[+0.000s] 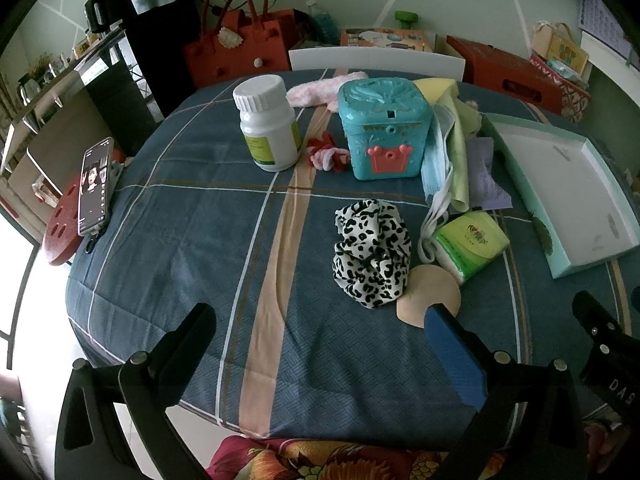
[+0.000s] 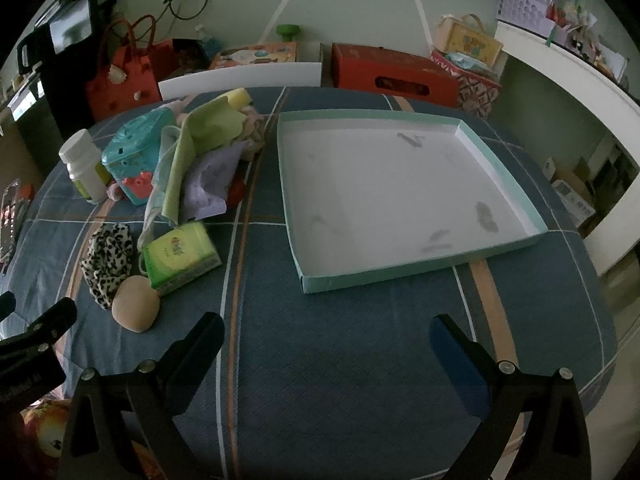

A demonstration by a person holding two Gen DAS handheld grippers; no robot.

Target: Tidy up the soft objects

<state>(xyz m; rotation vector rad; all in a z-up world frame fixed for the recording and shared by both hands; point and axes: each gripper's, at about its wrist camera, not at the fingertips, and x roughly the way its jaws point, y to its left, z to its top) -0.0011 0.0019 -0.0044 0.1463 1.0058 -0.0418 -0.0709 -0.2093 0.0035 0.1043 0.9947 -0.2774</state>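
A black-and-white spotted scrunchie [image 1: 372,254] lies mid-table, beside a round tan sponge pad [image 1: 430,294] and a green tissue pack [image 1: 472,246]. Behind them a face mask [image 1: 434,164], a light green cloth [image 1: 460,148] and a pink fluffy cloth [image 1: 316,90] are heaped around a teal box [image 1: 386,128]. A shallow white tray with mint walls [image 2: 404,276] sits to the right with nothing in it. My left gripper [image 1: 320,324] hangs open just short of the scrunchie. My right gripper [image 2: 328,334] is open over bare tablecloth in front of the tray.
A white pill bottle [image 1: 268,124] and a red-and-white hair tie [image 1: 328,152] stand left of the teal box. A phone [image 1: 94,186] leans on a red stand at the table's left edge. Bags and boxes line the far wall behind a white chair back [image 1: 376,62].
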